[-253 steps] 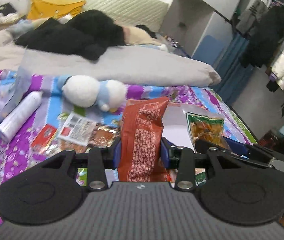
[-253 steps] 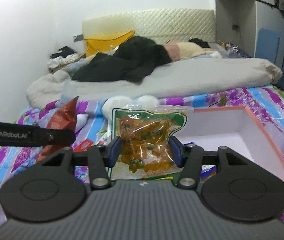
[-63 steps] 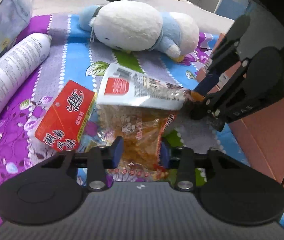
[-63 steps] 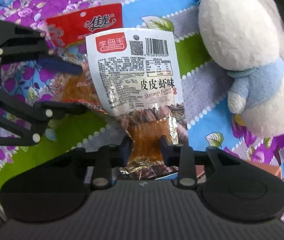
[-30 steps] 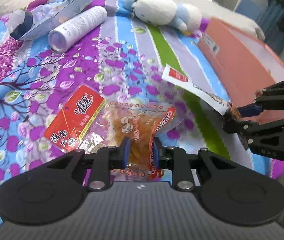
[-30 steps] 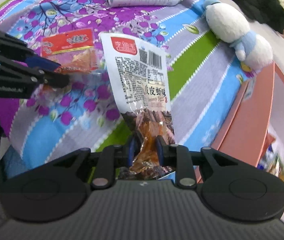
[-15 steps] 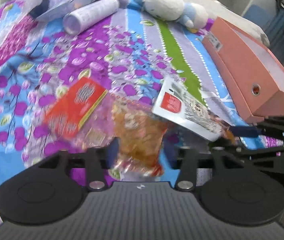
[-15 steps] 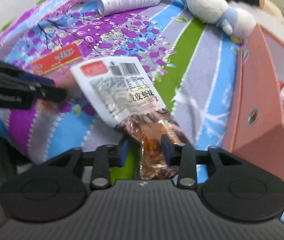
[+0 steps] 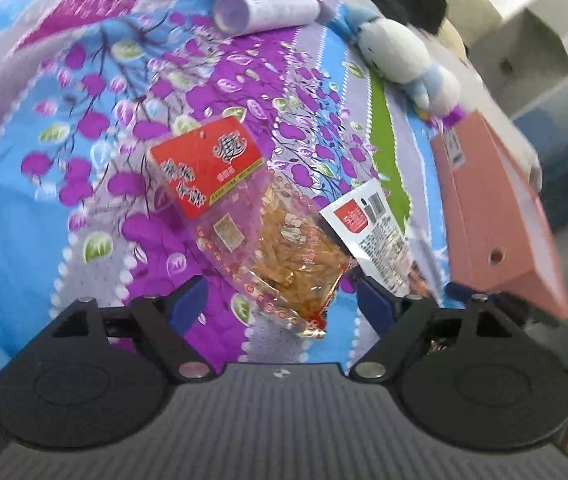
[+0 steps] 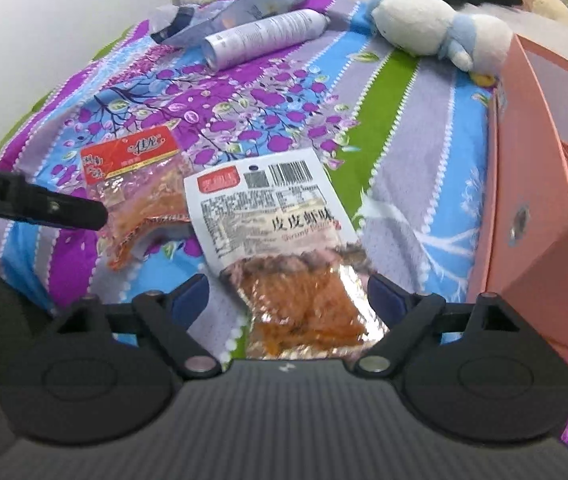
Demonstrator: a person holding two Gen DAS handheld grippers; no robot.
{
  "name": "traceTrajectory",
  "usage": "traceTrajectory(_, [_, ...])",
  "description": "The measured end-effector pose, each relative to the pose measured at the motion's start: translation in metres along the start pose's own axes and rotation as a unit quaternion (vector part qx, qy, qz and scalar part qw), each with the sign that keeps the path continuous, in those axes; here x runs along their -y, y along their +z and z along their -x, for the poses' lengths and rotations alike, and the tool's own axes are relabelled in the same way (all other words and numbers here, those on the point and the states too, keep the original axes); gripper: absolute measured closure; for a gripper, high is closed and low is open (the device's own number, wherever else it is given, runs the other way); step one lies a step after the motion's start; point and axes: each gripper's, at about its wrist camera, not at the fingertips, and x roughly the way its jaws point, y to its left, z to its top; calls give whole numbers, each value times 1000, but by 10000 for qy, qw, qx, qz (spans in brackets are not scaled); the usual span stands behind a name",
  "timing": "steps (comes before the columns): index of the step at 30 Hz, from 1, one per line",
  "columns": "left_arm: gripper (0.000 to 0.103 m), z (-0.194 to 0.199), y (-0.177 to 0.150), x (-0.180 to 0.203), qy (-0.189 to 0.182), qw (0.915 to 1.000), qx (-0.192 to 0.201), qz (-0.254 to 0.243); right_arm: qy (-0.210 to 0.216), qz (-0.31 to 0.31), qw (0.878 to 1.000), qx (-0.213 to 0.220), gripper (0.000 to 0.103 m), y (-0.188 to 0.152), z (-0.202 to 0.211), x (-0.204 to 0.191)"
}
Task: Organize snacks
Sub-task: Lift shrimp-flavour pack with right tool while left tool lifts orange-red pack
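left gripper (image 9: 280, 300) jaws have just been opening, now spread wide; red-header snack pack (image 9: 244, 216) lies loose between them, centre frame, pads clear of it. right gripper (image 10: 287, 300) likewise just opened wide; white shrimp snack pack (image 10: 280, 240) rests between its fingers on the bedspread (image 10: 411, 168), lower centre, untouched. pink box (image 10: 531, 208) at right edge, some packs already inside. risk: both packs dropped short of the box, overlapping at the bed's near edge; may slide off, and a regrip may snag both.
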Motion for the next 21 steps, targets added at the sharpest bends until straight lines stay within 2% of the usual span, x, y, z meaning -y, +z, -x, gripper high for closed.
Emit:
traceTrajectory(4, [16, -4, -1, -2, -185, 9989, -18, 423, 196, -1, 9995, -257, 15, -3, -17, 3])
traceTrajectory(8, [16, -8, 1, -1, -183, 9976, -17, 661, -191, 225, 9994, -185, 18, -9, -25, -7])
traceTrajectory(10, [16, -11, 3, 2, -128, 9976, -25, 686, -206, 68, 9997, -69, 32, -9, -20, -6])
traceTrajectory(11, [16, -12, 4, 3, -66, 9976, -31, 686, -248, 52, 9997, -36, 44, -8, -18, -7])
traceTrajectory(15, [16, -16, 9, 11, 86, 9981, 19, 606, -406, 61, 9991, 135, 67, -6, -4, -10])
traceTrajectory(21, [15, -25, 13, 25, 308, 9988, 59, 377, -671, -425, 9964, 283, 75, 1, 13, 0])
